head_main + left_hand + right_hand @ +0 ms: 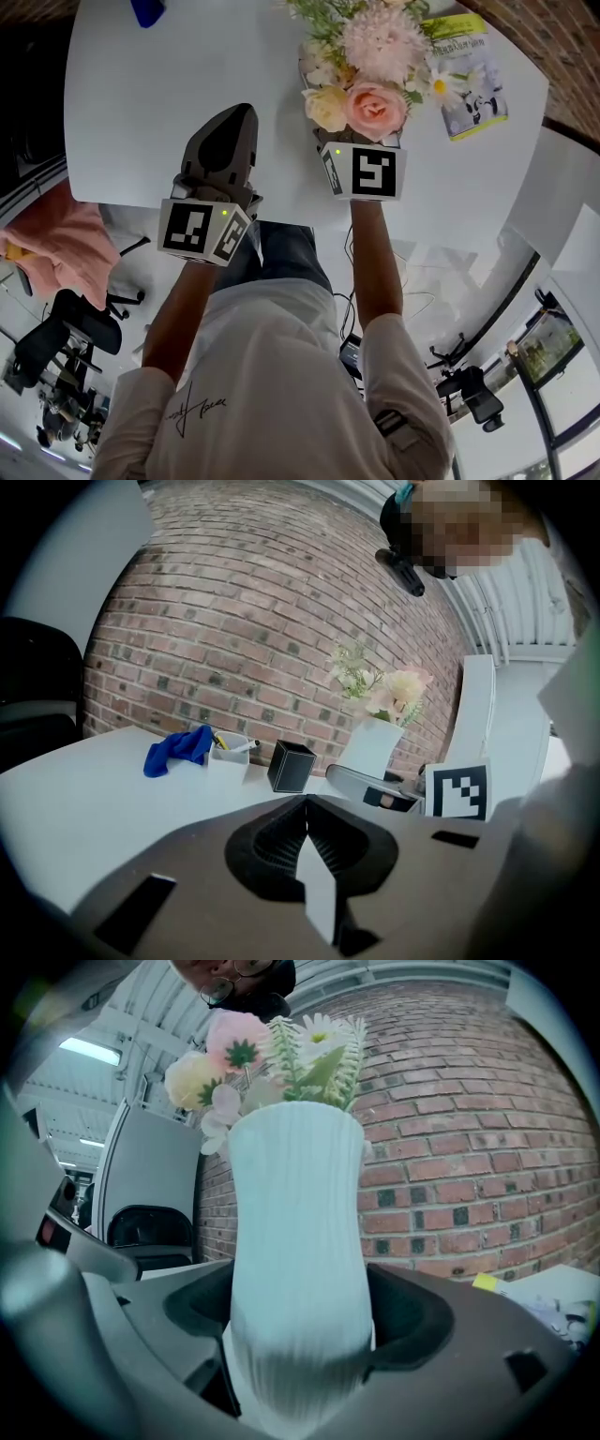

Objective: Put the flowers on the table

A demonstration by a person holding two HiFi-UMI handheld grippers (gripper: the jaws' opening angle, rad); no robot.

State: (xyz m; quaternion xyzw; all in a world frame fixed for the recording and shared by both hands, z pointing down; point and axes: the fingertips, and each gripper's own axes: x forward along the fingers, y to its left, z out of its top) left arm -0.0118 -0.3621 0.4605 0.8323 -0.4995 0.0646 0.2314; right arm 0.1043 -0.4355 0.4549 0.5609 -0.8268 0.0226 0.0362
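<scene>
Flowers [370, 61], pink, cream and white, stand in a ribbed white vase [295, 1269] over the white bench [159, 103], toward 1 o'clock in the head view. The right gripper [361, 150] has its jaws clamped on the lower body of the vase, which is upright; whether its foot touches the bench I cannot tell. At 3 o'clock of the blooms lies a printed leaflet [469, 70]. The left gripper [223, 150], at 9 o'clock of the right one, has its jaws pressed together with nothing between them. Far off at 11 o'clock, a blue cloth [178, 750] lies beside a white pen cup [230, 754] and a black box [291, 766].
</scene>
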